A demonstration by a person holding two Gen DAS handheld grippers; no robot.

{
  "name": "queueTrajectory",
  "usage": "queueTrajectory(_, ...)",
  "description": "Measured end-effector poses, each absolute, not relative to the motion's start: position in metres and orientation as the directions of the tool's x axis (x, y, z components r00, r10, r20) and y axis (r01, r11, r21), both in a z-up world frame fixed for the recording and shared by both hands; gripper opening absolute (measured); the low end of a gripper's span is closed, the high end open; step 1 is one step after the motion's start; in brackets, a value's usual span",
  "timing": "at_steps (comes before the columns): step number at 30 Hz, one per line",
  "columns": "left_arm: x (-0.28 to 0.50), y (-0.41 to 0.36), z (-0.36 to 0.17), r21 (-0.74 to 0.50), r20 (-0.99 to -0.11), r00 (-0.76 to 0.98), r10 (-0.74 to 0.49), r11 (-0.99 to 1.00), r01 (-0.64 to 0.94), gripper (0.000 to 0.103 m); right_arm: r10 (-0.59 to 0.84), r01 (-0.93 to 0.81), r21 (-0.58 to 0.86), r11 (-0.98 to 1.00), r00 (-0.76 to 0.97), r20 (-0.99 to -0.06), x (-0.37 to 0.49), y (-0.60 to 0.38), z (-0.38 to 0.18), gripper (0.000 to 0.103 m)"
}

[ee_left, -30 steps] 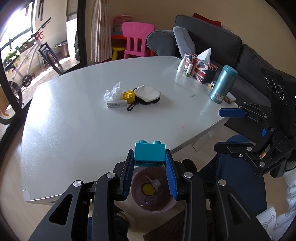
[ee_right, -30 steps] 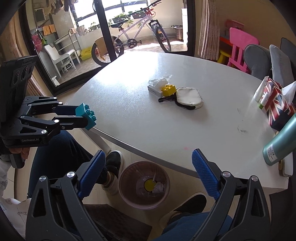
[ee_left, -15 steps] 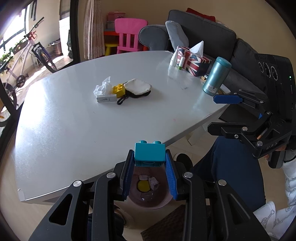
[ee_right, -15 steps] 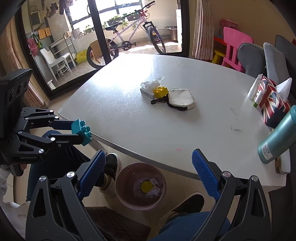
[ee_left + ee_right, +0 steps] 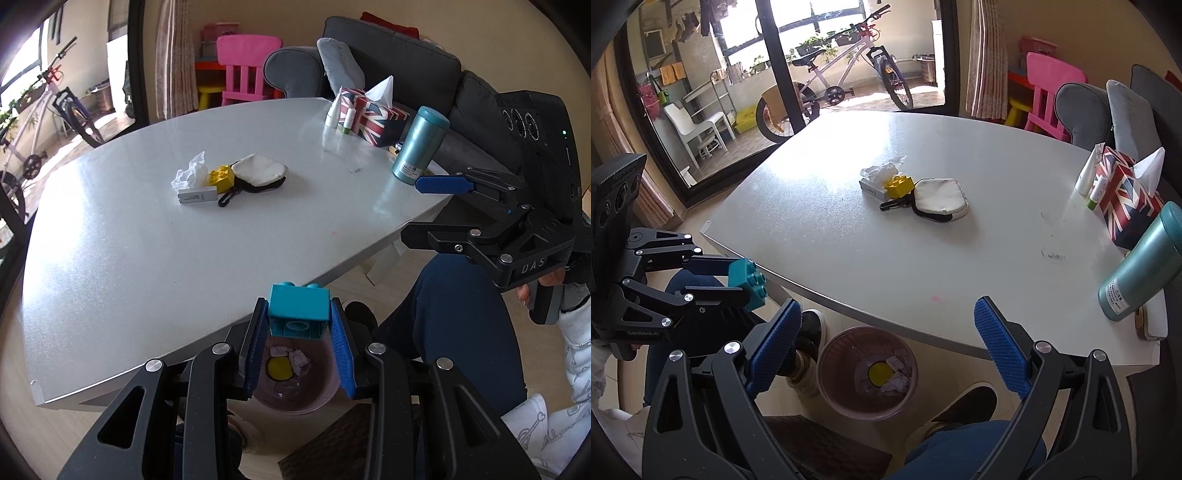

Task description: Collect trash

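The white desk (image 5: 147,258) spreads out ahead of you, its near edge curving just above the pinkish trash bin (image 5: 866,373) on the floor between your feet. In the bin lie a yellow disc (image 5: 878,373) and some crumpled scraps.

At the right end of the desk stand a flag-patterned tissue box (image 5: 373,114) and, nearer you, a teal flask (image 5: 419,144). Toward the middle sits a small cluster, all touching or nearly so: a white pouch with a black strap (image 5: 940,199), a yellow brick (image 5: 899,185) against it, a flat white box (image 5: 197,194) and a crumpled tissue (image 5: 190,171) just behind.

Your right claw (image 5: 886,347) is spread wide with nothing between its blue pads, hanging over the bin beside the desk edge.

Your left claw (image 5: 299,325) has the teal brick (image 5: 299,302) between its tips, off the desk edge and straight over the bin's mouth. Its jaws have just been easing apart; the brick hangs there with its studs up, and you cannot tell from these views whether the pads are pressing on it.
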State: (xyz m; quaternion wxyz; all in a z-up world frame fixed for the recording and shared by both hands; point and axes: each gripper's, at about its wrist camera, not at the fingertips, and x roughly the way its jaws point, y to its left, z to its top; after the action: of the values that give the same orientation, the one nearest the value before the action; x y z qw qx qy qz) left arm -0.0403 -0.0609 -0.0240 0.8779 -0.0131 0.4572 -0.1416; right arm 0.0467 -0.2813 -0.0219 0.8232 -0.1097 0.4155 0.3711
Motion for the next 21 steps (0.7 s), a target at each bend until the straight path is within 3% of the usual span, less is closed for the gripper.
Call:
queueTrajectory(2, -0.040, -0.060, -0.023, -0.155, -0.794, 0.547, -0.264, 0.959, 0.237, 0.061, 0.522, -0.699, 0.132, 0.703, 0.382, -0.763, 0.047, -0.282, -0.021, 0.093)
queueTrajectory(3, -0.040, -0.060, -0.022, -0.160, -0.790, 0.551, -0.269, 0.958, 0.238, 0.081, 0.523, -0.698, 0.132, 0.704, 0.383, -0.762, 0.048, -0.283, -0.021, 0.093)
queueTrajectory(4, -0.041, -0.059, -0.021, -0.164, -0.783, 0.559, -0.274, 0.957, 0.239, 0.092, 0.524, -0.698, 0.133, 0.704, 0.384, -0.761, 0.047, -0.283, -0.020, 0.093)
queueTrajectory(21, -0.032, -0.045, -0.019, -0.163, -0.779, 0.582, -0.231, 0.972, 0.167, 0.096, 0.528, -0.697, 0.141, 0.703, 0.378, -0.760, 0.050, -0.282, -0.026, 0.097)
